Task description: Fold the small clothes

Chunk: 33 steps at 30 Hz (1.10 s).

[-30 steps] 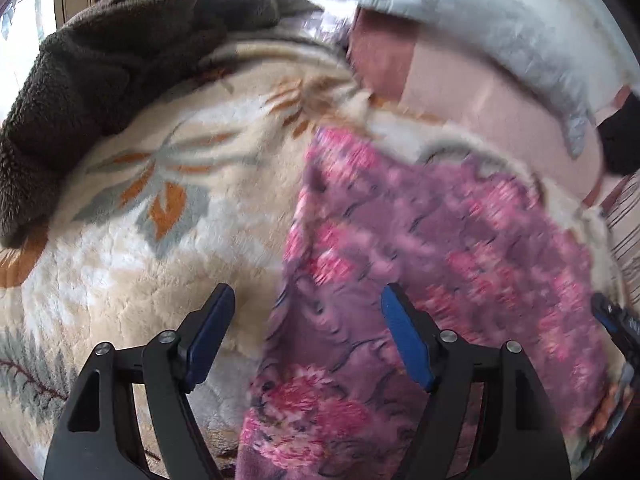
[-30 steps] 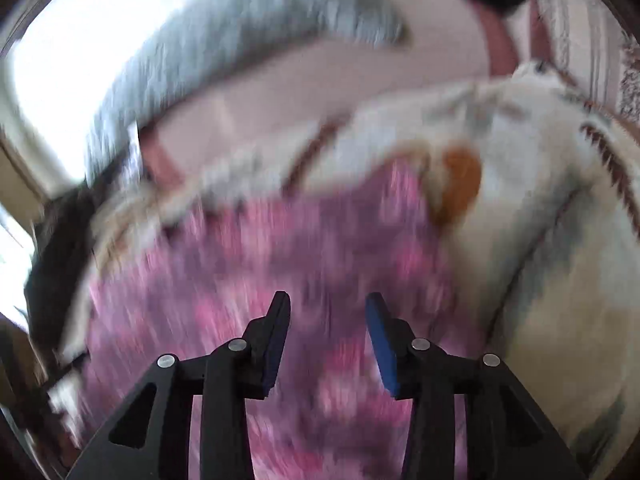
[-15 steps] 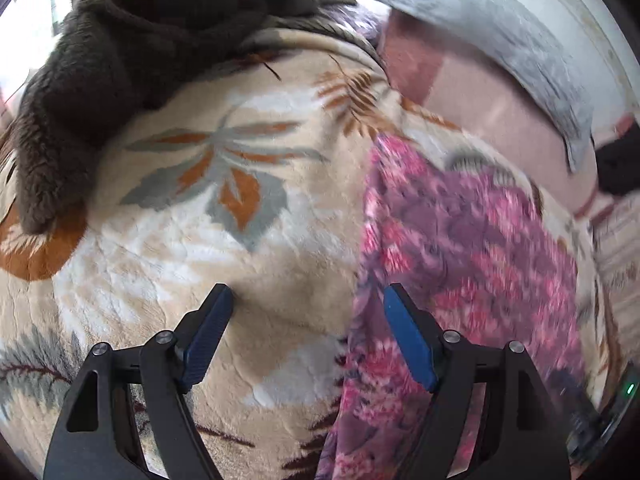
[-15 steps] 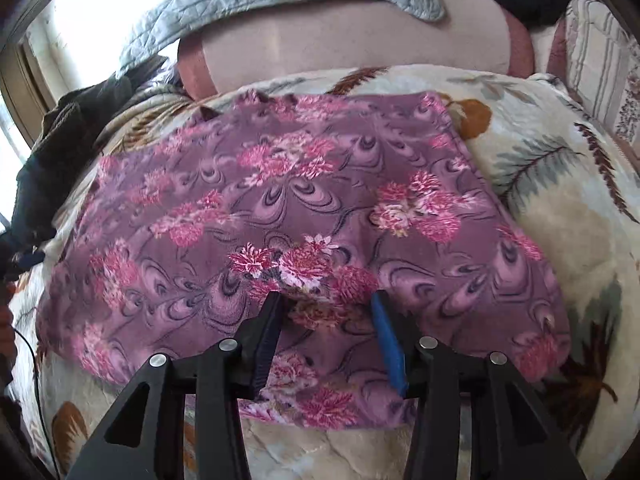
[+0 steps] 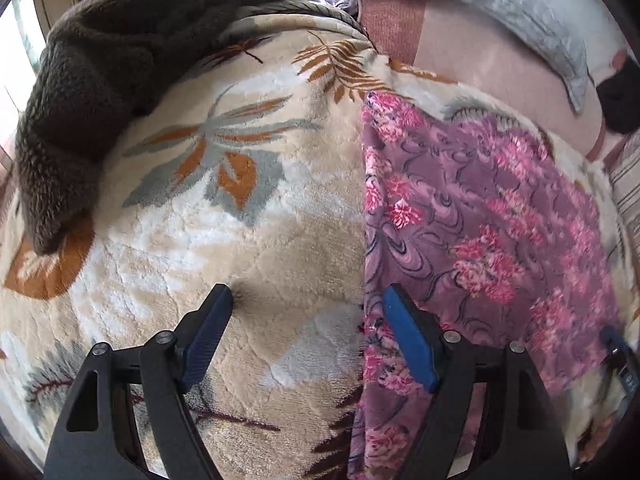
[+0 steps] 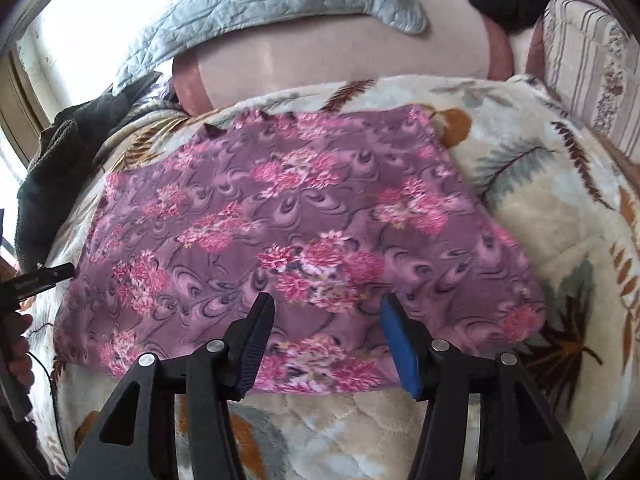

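Cream leaf-print plush blanket, purple floral garment spread flat, dark fleece apparently at edge

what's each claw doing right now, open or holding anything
Left claw: open, holding nothing, at the purple floral fleece cloth's edge.
Right claw: open, holding nothing, over the same cloth.

no readable text, labels, brands or numbers show in either view.

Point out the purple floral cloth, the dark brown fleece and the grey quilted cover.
Purple floral cloth (image 6: 304, 240), right wrist view, centre.
Dark brown fleece (image 5: 120, 64), left wrist view, middle.
Grey quilted cover (image 6: 272, 4), right wrist view, middle.
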{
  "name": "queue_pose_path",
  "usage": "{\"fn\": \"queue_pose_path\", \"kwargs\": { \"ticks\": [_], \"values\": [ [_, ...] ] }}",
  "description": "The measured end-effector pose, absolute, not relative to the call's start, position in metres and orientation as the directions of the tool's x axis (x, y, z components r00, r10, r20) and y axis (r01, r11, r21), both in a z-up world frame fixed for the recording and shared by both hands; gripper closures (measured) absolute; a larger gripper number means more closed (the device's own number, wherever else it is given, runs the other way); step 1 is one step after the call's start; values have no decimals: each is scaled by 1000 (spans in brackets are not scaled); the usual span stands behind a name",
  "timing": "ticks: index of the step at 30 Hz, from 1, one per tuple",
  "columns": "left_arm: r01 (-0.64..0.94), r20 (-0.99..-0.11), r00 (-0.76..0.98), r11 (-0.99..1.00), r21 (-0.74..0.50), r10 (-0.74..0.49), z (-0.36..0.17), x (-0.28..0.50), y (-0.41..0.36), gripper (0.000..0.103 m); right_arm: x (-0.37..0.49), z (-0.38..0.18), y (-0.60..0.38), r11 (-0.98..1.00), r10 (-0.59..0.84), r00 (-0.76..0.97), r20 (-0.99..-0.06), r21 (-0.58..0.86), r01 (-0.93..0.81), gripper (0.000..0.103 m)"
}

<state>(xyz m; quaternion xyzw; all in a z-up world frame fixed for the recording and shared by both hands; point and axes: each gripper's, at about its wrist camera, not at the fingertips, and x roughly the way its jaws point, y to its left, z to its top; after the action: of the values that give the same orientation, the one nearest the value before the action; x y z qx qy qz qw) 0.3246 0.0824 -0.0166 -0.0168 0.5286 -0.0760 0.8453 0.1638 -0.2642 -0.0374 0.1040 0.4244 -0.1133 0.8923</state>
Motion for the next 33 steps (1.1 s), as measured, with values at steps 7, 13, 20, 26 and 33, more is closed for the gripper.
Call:
{"fn": "queue_pose_path", "kwargs": {
  "ticks": [7,13,20,26,33],
  "values": [
    [126,-870,443,975,-181,-219,-10,320,79,25,119,-51,-370,715,-195,599,-777,305,629,47],
    [144,-865,448,973,-179,-226,-8,319,64,25,124,-38,-380,728,-206,627,-751,311,612,50],
    [158,-863,436,966,-205,-254,-12,324,52,25,127,-63,-396,692,-183,577,-796,313,650,47],
    [182,-867,440,968,-170,-235,-15,322,43,25,117,-47,-393,752,-204,657,-725,315,580,100],
    [211,-882,446,976,-59,-150,-22,321,28,24,121,-50,-394,725,-277,583,-764,232,648,83]
  ]
}}
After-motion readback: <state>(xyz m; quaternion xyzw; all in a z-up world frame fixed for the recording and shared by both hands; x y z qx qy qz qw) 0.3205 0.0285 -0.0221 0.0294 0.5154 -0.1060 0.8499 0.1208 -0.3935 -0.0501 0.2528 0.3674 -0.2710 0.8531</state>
